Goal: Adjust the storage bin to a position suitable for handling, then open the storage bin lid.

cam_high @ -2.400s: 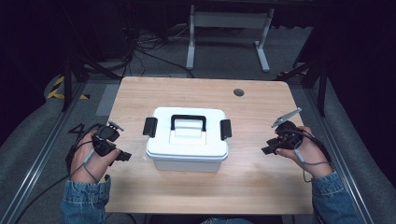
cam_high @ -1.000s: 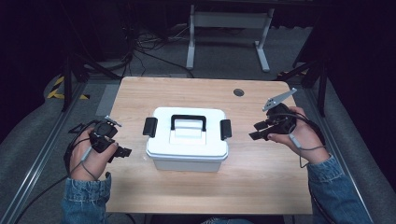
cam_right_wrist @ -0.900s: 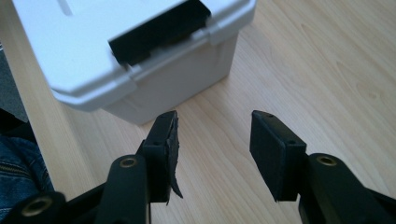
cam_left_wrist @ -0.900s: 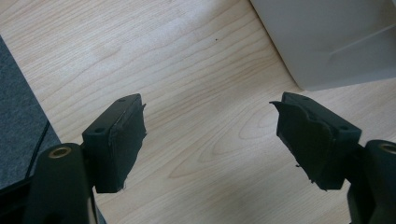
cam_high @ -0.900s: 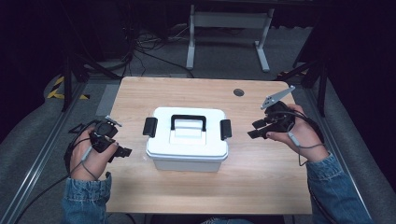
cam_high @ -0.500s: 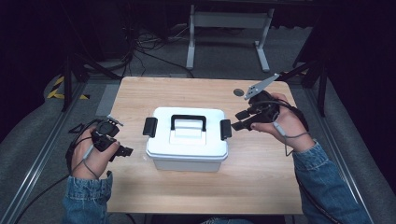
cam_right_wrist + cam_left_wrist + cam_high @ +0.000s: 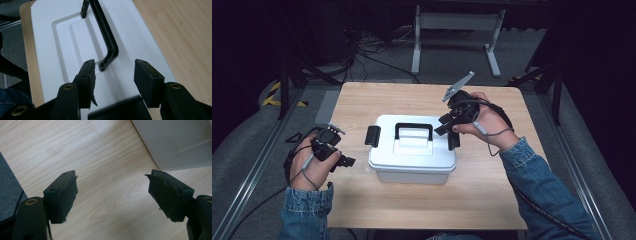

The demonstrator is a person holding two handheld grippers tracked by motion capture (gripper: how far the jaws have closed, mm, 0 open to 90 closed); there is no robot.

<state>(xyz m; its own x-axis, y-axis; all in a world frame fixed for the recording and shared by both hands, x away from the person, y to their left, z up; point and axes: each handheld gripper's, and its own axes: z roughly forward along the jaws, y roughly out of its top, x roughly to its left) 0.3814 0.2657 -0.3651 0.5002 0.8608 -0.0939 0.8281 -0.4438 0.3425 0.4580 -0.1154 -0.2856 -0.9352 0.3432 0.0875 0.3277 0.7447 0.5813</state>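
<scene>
A white plastic box (image 7: 412, 165) with a black carry handle (image 7: 413, 126) stands at the middle of the wooden table (image 7: 362, 105). It has a black latch at its left end (image 7: 373, 136) and another at its right end (image 7: 453, 141). My right gripper (image 7: 442, 126) hovers open over the box's right end and points left along the lid. In the right gripper view the near foot of the handle (image 7: 106, 62) lies just beyond the open right gripper (image 7: 115, 68), with the lid (image 7: 62, 37) below. My left gripper (image 7: 344, 160) rests open left of the box. The left gripper (image 7: 111, 190) holds nothing, and the box's wall (image 7: 175, 142) is at the upper right.
A grey metal stand (image 7: 457, 22) and loose cables (image 7: 362, 50) lie on the floor behind the table. Bare wood shows in front of the box (image 7: 422, 205) and on both sides of it. Dark floor drops away past the table's left edge (image 7: 7, 192).
The right hand has moved left and a little up, from beside the box's right end to over it. The left hand has stayed where it was.
</scene>
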